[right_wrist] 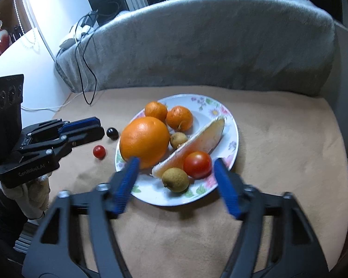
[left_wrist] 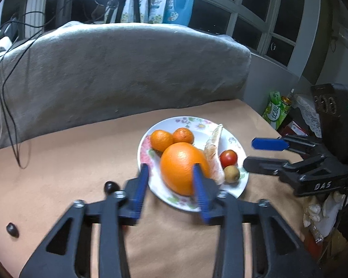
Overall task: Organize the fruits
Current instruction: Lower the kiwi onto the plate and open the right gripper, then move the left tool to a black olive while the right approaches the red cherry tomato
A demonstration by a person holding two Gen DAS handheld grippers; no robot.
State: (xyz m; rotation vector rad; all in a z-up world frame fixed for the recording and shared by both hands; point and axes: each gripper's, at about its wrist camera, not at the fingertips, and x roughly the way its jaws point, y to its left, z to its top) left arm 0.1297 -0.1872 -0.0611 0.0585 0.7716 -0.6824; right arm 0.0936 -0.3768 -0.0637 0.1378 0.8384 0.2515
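Note:
A floral white plate (left_wrist: 234, 139) (right_wrist: 229, 115) holds a big orange (left_wrist: 182, 166) (right_wrist: 145, 140), two tangerines (left_wrist: 161, 139) (right_wrist: 179, 118), a pomelo wedge (left_wrist: 213, 146) (right_wrist: 204, 136), a cherry tomato (left_wrist: 228, 158) (right_wrist: 197, 164) and two brown longans (left_wrist: 232, 173) (right_wrist: 175, 179). My left gripper (left_wrist: 171, 169) (right_wrist: 99, 127) is open and empty just left of the plate. My right gripper (right_wrist: 175, 162) (left_wrist: 252, 154) is open and empty at the plate's near rim. A dark fruit (left_wrist: 111, 187) (right_wrist: 112, 133) and a second cherry tomato (right_wrist: 99, 151) lie on the cloth left of the plate.
Another dark fruit (left_wrist: 12, 229) lies at the cloth's left. A grey cushion (left_wrist: 118, 69) backs the tan surface (right_wrist: 278, 139). Cables (left_wrist: 9, 92) hang at the left. Cartons and clutter (left_wrist: 277, 111) stand off the right edge.

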